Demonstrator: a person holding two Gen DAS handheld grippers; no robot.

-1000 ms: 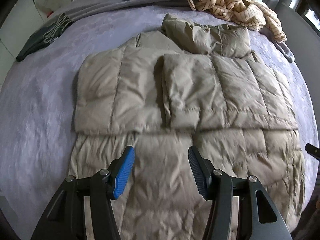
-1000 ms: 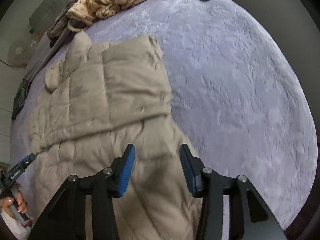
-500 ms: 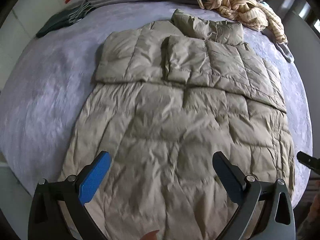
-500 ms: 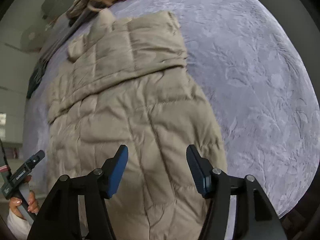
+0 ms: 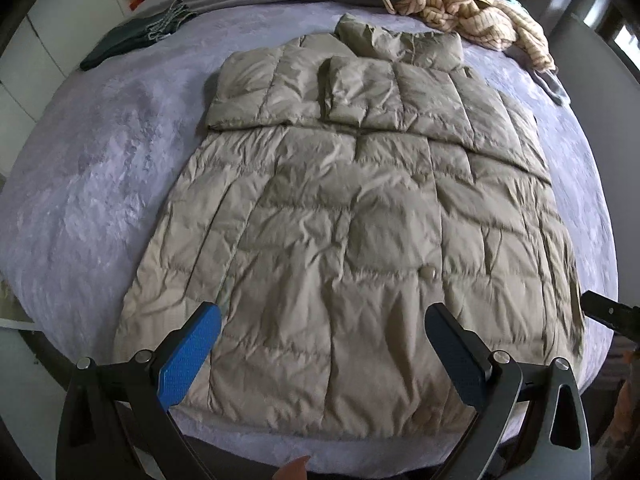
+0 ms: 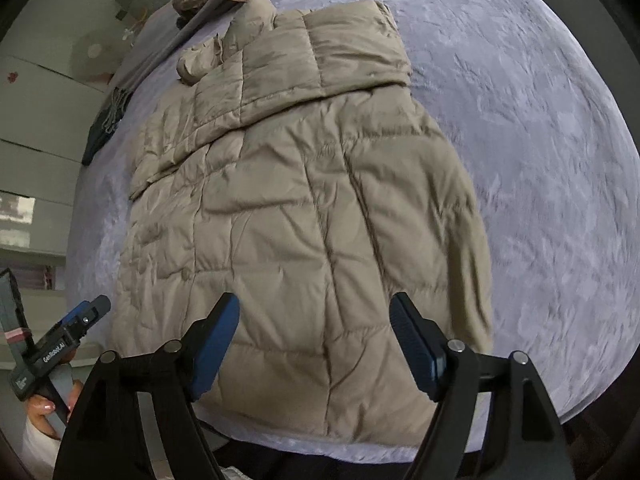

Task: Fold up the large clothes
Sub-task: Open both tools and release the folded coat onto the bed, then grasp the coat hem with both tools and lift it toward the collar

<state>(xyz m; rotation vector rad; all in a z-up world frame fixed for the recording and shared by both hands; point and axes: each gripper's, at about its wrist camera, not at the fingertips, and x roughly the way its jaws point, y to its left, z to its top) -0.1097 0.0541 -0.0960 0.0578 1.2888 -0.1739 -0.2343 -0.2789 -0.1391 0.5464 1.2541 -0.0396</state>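
Khaki quilted puffer coat (image 5: 352, 216) lies flat on the lilac bed (image 5: 100, 168), sleeves folded across its chest, hem at the near edge. Your left tool (image 5: 320, 354) and right tool (image 6: 316, 344) hang released, jaws just widened, nothing between. Next, grasp both hem corners.

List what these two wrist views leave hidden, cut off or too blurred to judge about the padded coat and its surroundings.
- Underside of the coat: hidden in both views, lying flat on the bed cover.
- Striped garment: cut off by the top edge, left wrist view.
- Coat's right hem: motion-blurred, right wrist view.
- Left gripper: mostly cut off there.
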